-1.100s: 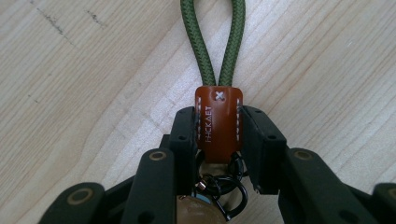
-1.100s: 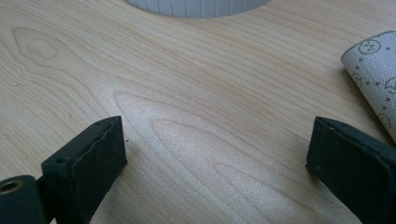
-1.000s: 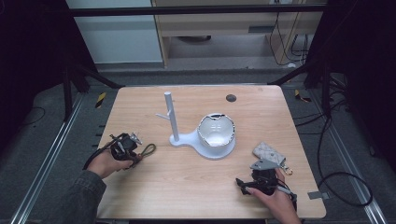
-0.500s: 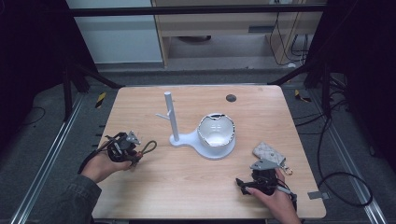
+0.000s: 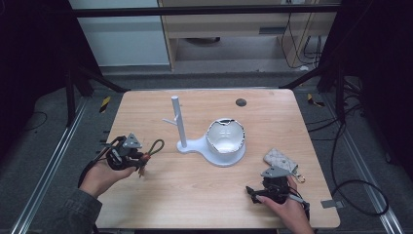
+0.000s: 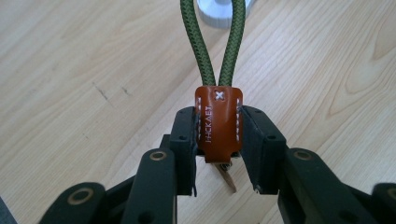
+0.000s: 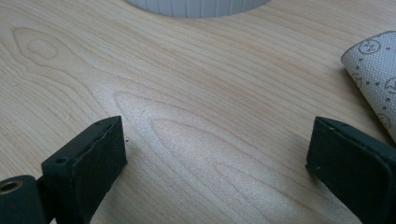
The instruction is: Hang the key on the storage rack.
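Observation:
My left gripper (image 5: 141, 159) (image 6: 218, 140) is shut on a key strap: a brown leather tab (image 6: 218, 122) with a green cord loop (image 5: 156, 146) (image 6: 215, 42) that sticks out toward the white stand (image 5: 181, 126). The stand is an upright post with a side peg, on a white base that also carries a white bowl (image 5: 225, 137). My right gripper (image 5: 253, 191) (image 7: 215, 158) rests low at the table's front right, open, with bare wood between its jaws. A grey patterned pouch (image 5: 281, 160) (image 7: 376, 65) lies just beyond it.
The wooden table (image 5: 209, 204) has a small dark round disc (image 5: 240, 102) near its far edge. Black frame bars and cables surround the table. Bare wood lies between the two grippers.
My left gripper has lifted slightly and shifted right toward the stand, with the key strap in it. The right gripper has stayed put.

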The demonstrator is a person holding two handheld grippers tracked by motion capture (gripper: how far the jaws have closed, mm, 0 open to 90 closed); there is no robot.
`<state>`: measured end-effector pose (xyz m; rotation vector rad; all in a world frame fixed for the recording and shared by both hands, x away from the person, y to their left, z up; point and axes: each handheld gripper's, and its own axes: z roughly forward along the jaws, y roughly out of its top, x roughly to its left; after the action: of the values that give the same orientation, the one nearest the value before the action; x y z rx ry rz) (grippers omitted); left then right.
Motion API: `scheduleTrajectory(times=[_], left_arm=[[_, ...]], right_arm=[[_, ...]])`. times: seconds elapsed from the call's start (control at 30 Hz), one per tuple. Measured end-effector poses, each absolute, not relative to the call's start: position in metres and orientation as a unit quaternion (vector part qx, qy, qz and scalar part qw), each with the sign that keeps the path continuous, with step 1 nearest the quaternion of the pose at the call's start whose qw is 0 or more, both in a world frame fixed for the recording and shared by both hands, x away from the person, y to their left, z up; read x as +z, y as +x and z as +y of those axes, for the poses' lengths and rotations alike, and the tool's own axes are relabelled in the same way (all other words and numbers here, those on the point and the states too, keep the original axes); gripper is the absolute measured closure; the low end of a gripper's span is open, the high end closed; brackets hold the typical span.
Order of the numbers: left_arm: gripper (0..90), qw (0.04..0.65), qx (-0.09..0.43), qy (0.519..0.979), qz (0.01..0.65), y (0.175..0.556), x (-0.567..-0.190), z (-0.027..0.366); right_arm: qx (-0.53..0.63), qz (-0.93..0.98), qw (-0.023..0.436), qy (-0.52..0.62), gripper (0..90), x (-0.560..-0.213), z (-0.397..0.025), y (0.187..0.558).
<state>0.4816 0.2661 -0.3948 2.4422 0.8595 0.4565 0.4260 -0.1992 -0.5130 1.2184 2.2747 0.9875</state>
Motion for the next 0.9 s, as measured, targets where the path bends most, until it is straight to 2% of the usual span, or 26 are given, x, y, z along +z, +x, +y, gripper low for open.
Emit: scheduleTrajectory(times=[0.37,0.57,0.9], left_arm=[[66.4,0.313,0.199,0.873,0.317,0.465,-0.385,0.258],[66.3,0.363,0.222,0.842,0.331,0.457,-0.381,0.256],[66.3,0.405,0.249,0.811,0.34,0.448,-0.376,0.25]], right_arm=[[0.351,0.809,0.189,0.433,4.7,-0.513,-0.199,0.426],[0.351,0.808,0.188,0.433,4.7,-0.513,-0.199,0.426],[0.351,0.808,0.189,0.433,4.6,-0.513,-0.199,0.426]])
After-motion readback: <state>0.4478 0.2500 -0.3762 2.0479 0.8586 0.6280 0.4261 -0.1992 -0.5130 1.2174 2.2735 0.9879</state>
